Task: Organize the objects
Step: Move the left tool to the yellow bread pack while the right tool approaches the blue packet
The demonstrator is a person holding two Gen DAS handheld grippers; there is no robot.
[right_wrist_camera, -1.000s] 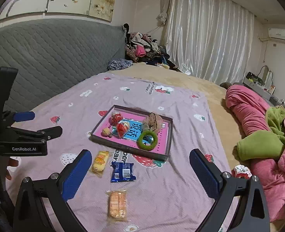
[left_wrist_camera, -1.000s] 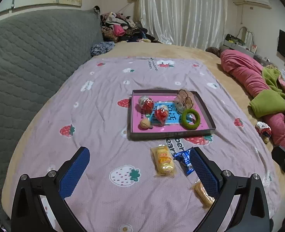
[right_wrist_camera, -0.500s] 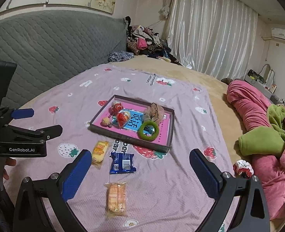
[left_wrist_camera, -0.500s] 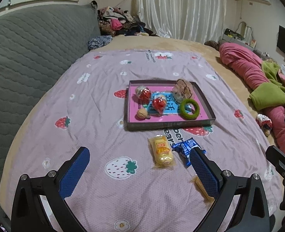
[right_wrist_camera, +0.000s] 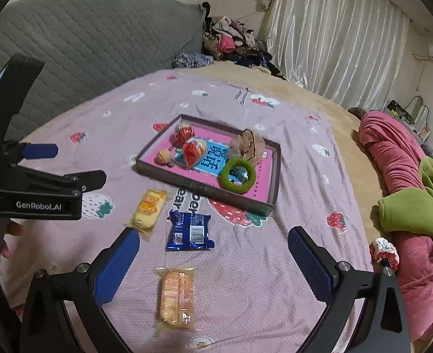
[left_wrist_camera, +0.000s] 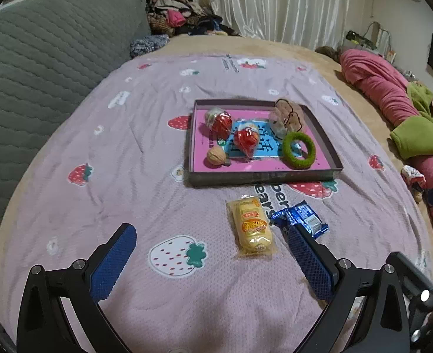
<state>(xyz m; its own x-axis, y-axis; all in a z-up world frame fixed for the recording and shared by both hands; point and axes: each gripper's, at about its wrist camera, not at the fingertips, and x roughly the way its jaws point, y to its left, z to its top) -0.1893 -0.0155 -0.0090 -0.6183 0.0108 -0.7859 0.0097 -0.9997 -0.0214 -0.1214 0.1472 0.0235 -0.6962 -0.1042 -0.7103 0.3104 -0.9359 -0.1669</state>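
Step in hand: three loose snacks probably awaited transfer into the tray [right_wrist_camera: 271,173].
Landmark: the tray lay mid-bed, holding toys.
Yellow snack [left_wrist_camera: 251,225]: near the tray's front wall.
Blue packet [right_wrist_camera: 190,229]: just beside the yellow snack.
Orange snack [right_wrist_camera: 176,297]: well in front of the tray.
Technique: centre the fingers across a wrapper's short width; descend gently on the soft bedspread [left_wrist_camera: 128,158].
Left gripper [left_wrist_camera: 210,260]: spread wide, empty, above the bedspread.
Right gripper [right_wrist_camera: 213,264]: spread wide, empty, over the orange snack.
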